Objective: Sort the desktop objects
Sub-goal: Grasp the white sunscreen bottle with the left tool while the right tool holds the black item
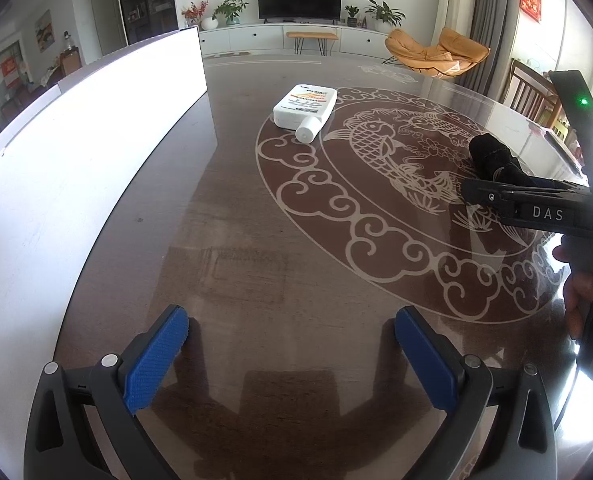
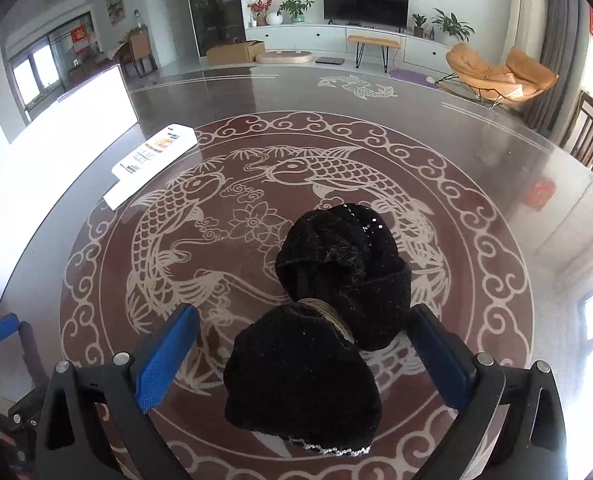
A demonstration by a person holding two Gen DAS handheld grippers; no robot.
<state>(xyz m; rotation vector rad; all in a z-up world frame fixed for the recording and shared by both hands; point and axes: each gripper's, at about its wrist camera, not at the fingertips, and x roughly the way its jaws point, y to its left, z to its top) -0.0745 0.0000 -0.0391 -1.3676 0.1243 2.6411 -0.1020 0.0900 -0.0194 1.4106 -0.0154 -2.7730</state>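
A black fuzzy cloth bundle point(image 2: 324, 300), tied in the middle with a pale band, lies on the glass table top point(image 2: 476, 160). My right gripper point(image 2: 304, 356) is open and straddles the bundle's near lobe; neither blue pad touches it. The left wrist view shows the same bundle point(image 1: 492, 156) at the far right, in front of the right gripper point(image 1: 496, 196) and the hand that holds it. A white flat bottle point(image 1: 304, 110) lies on its side, cap toward me, farther back; the right wrist view has this bottle point(image 2: 152, 160) at the left. My left gripper point(image 1: 292, 356) is open over bare table.
A large white box point(image 1: 76, 140) stands along the table's left side, also in the right wrist view point(image 2: 76, 120). A wooden chair point(image 1: 532, 96) stands by the table's far right edge. The left gripper's blue fingertip point(image 2: 0, 332) shows at the right wrist view's left edge.
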